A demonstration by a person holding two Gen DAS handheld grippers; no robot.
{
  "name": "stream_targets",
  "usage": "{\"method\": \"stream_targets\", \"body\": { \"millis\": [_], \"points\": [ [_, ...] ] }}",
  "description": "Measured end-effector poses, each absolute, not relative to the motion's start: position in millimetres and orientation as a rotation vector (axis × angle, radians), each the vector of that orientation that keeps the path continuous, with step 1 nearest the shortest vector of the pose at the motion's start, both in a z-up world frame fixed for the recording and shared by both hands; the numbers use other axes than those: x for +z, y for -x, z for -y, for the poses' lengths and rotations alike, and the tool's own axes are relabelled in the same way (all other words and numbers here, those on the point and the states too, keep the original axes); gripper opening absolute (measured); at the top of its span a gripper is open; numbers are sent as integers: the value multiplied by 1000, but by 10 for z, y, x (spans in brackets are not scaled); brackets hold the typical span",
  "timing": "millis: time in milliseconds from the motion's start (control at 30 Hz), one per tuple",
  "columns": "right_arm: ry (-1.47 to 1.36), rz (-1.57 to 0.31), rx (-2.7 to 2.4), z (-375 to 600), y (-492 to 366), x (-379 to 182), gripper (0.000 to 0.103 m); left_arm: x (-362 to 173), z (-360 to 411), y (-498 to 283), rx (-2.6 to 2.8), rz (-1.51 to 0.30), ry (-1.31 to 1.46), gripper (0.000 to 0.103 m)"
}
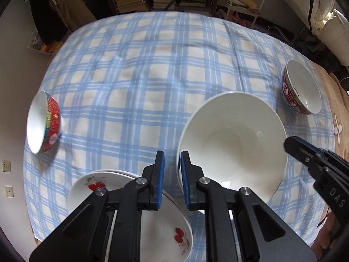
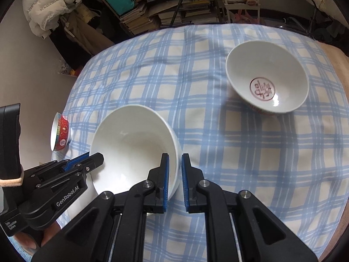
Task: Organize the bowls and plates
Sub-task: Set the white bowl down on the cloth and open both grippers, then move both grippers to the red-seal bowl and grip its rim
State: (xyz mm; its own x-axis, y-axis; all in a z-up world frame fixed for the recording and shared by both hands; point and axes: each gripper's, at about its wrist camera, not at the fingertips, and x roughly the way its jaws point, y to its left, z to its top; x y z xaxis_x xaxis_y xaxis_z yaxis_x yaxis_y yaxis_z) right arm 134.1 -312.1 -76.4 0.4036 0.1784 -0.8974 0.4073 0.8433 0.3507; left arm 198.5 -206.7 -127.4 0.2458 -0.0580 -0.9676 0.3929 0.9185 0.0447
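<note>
With right gripper [image 2: 175, 174] jaws clenched on the white bowl [image 2: 130, 144] rim and left gripper [image 1: 171, 174] jaws slightly parted, empty, settle it flat on the surface [image 1: 152, 76] just beside the cherry plates [image 1: 93, 185] before letting go.

Cherry plates [image 1: 130, 196] at the desk's near edge: mostly hidden under the left claw [image 1: 171, 181]; stack count unclear. Large white bowl's [image 2: 133, 148] near rim is covered by the right claw [image 2: 175, 183]. Red bowl [image 2: 61, 134] at the left edge: pattern too small to read.

Both wrist cameras look steeply down, sharing the white bowl [image 1: 232, 139].
</note>
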Motion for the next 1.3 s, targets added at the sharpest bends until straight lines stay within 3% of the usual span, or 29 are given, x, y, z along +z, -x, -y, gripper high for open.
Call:
{"method": "stream_targets", "body": {
  "millis": [200, 333, 467, 533, 733, 900, 1300],
  "points": [
    [-519, -1116, -193, 3295, -1315, -512, 15, -958, 2193, -2002, -327, -1216, -322, 24],
    [-497, -1087, -237, 3437, -1266, -416, 39, -794, 2357, -1969, -363, -1176, -324, 41],
    [-470, -1069, -265, 3576, -1224, -331, 48, -652, 2582, -1900, -383, -1085, -365, 56],
    [-467, -1050, -287, 3665, -1200, -283, 64, -597, 2701, -1882, -397, -1055, -375, 68],
    [-459, -974, -362, 3948, -1128, -130, 93, -582, 2984, -1949, -433, -1019, -376, 80],
    [-452, -949, -401, 4135, -1119, -124, 100, -616, 3166, -2016, -452, -988, -382, 83],
    [-497, -956, -447, 4453, -1125, -340, 100, -915, 3496, -2199, -486, -991, -374, 83]
  ]
}}
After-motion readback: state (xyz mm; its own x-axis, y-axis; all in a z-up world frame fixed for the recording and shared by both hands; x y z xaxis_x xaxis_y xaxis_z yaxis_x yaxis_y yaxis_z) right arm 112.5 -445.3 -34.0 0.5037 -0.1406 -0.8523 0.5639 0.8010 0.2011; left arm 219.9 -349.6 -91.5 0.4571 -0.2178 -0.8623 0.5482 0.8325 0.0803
